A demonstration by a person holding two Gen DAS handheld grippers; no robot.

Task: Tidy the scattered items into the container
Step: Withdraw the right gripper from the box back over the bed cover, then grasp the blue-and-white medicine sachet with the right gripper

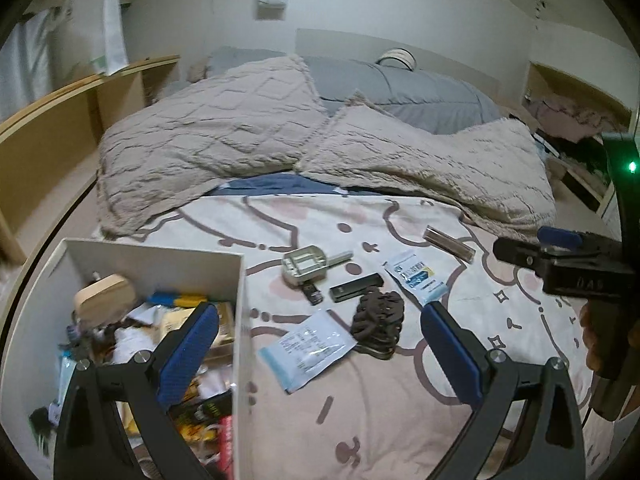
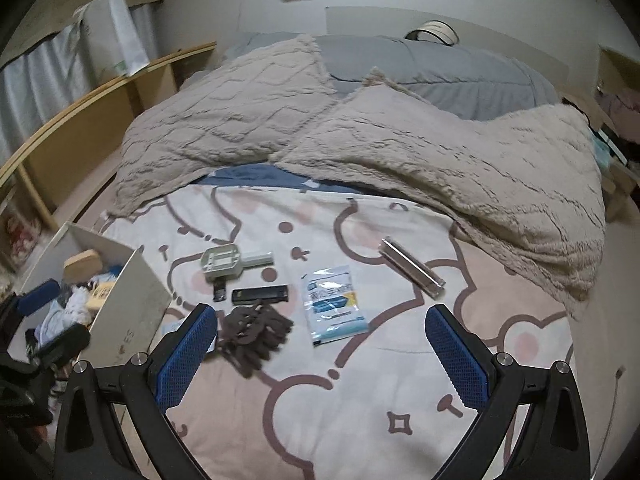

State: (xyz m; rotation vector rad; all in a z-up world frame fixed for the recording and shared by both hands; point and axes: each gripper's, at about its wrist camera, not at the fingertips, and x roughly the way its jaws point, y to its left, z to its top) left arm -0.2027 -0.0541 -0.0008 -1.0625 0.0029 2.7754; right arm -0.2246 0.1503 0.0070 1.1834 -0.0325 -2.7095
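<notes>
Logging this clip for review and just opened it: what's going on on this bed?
A person holds two grippers above a bed, tidying loose items into the white box, already full of odds and ends. Both the left gripper and right gripper are open and empty. On the cartoon-print blanket lie a brown cutout pile, two sachets, a black stick, a beige tool and a slim bar.

White box (image 1: 160,258) left, full; packets (image 1: 307,346), brown bundle (image 1: 378,320), black stick (image 1: 356,287) scattered beside

Left gripper (image 1: 320,344) and right gripper (image 2: 322,344) spread (both empty)
</notes>
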